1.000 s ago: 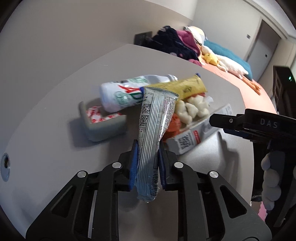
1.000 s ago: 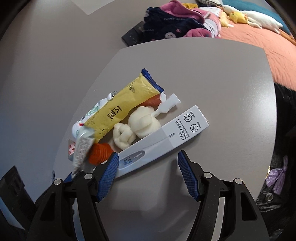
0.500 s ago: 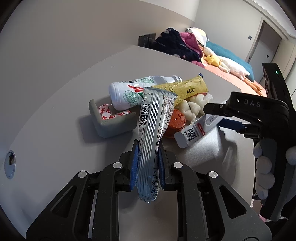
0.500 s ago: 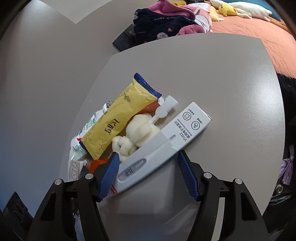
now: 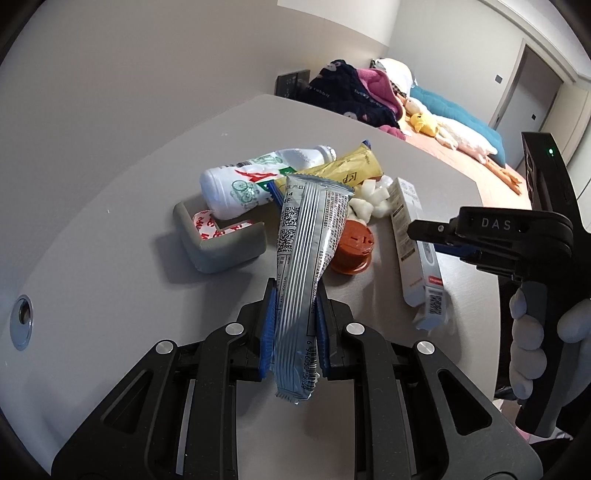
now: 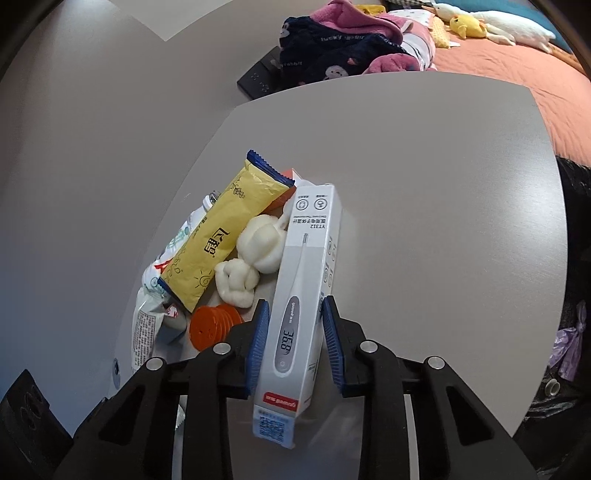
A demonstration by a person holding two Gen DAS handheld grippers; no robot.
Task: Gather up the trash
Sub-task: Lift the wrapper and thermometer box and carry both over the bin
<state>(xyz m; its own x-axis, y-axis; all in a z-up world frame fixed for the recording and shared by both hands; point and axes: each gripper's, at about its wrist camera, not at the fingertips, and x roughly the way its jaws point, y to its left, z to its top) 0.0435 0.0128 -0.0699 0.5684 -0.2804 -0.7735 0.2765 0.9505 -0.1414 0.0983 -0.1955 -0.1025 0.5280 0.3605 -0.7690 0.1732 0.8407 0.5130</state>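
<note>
Left gripper (image 5: 294,325): I see its blue pads pressed flat against a silver-blue wrapper (image 5: 308,254), pinched near the lower end; the wrapper stands up and leans toward the pile.
Right gripper (image 6: 295,345): jaws narrow, one pad on each long side of the white thermometer box (image 6: 301,295); I cannot tell whether the right pad touches it.
Thermometer box position: lengthwise between the fingers, printed face up, far end against the pile.
Trash pile, on the grey table (image 6: 443,184): yellow wrapper (image 6: 225,232) lying over a white bottle (image 5: 251,181); white knotted lumps (image 6: 251,254) beside the box; orange lid (image 6: 216,325) just left of my right gripper.
Grey corner guard (image 5: 218,236): on the table, left of the pile, touching the bottle.
Background: bed with clothes and plush toys (image 6: 480,22).
</note>
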